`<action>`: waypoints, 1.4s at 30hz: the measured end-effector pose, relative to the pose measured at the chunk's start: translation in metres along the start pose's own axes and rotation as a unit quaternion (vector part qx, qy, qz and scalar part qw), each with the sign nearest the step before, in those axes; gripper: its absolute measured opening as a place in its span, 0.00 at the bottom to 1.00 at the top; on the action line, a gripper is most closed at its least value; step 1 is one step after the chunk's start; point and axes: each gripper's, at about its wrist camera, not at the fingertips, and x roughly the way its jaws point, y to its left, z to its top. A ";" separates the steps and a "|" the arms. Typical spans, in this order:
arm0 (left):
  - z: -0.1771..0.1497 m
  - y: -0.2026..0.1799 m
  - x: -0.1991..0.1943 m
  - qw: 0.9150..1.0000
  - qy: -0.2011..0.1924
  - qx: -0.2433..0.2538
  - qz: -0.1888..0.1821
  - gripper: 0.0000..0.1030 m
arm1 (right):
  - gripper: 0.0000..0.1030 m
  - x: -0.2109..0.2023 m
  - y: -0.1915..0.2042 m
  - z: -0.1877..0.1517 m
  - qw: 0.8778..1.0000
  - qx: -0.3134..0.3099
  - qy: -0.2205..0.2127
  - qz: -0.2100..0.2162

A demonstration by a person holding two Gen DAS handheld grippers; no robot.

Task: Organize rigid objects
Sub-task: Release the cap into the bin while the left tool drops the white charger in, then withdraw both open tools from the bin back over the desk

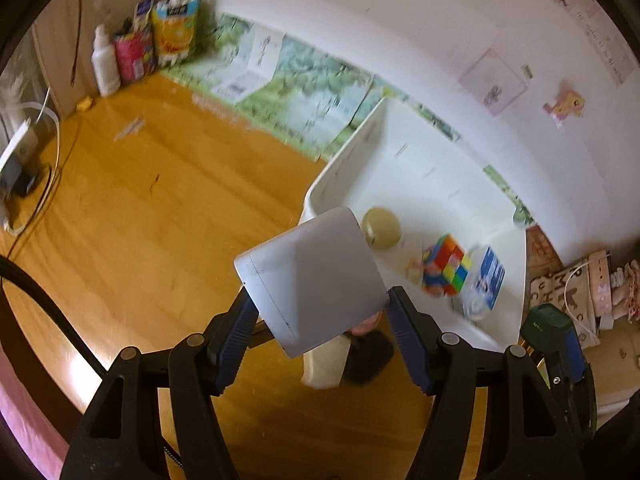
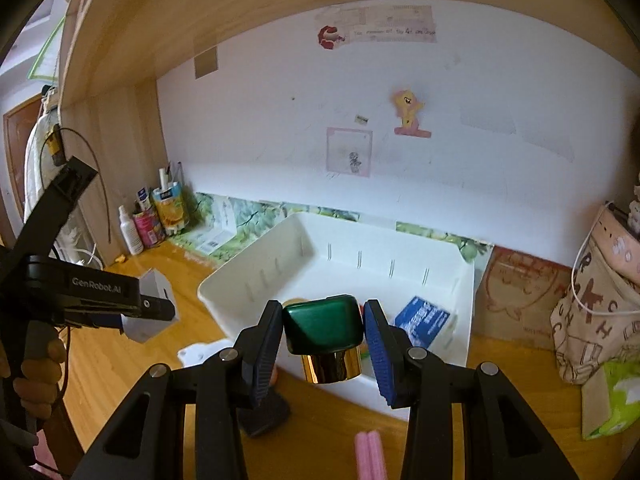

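Note:
My left gripper (image 1: 320,312) is shut on a flat grey-white box (image 1: 312,280) and holds it above the desk beside the white bin's (image 1: 352,152) near corner. The bin holds a yellowish round object (image 1: 381,227), a colour cube (image 1: 446,266) and a blue-white packet (image 1: 490,280). My right gripper (image 2: 324,332) is shut on a green-capped bottle with a gold collar (image 2: 322,324), held over the bin's (image 2: 256,272) near rim. The left gripper with its box (image 2: 154,308) shows at the left of the right wrist view.
Bottles and snack packs (image 1: 136,48) stand in the far left corner. A dark object (image 1: 366,354) and a cream one (image 1: 324,366) lie on the desk under the box. A pink stick (image 2: 370,456) lies near the front. Bags (image 2: 592,300) stand at the right.

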 end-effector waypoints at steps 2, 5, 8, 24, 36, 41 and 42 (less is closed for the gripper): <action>0.008 -0.005 0.001 1.000 -0.011 0.010 -0.001 0.67 | 0.40 0.008 -0.003 0.004 1.000 0.004 -0.003 -0.004; 0.019 -0.013 0.005 0.999 -0.027 0.029 -0.005 0.67 | 0.38 0.020 -0.009 0.009 1.000 0.010 -0.002 -0.010; 0.025 -0.021 0.009 0.998 -0.042 0.053 -0.011 0.67 | 0.29 0.031 -0.014 0.010 1.000 0.014 -0.001 -0.012; 0.029 -0.056 0.050 0.990 -0.039 0.136 -0.016 0.68 | 0.29 0.056 -0.042 -0.001 0.997 0.071 0.030 -0.020; 0.026 -0.058 0.006 0.978 -0.122 0.170 -0.020 0.76 | 0.30 0.044 -0.042 0.001 0.996 0.090 0.029 -0.011; 0.023 -0.045 -0.017 0.976 -0.143 0.163 -0.019 0.76 | 0.39 0.033 -0.033 0.004 0.995 0.095 0.025 0.005; 0.022 -0.043 -0.021 0.975 -0.146 0.165 -0.018 0.76 | 0.42 0.030 -0.031 0.005 0.995 0.096 0.024 0.009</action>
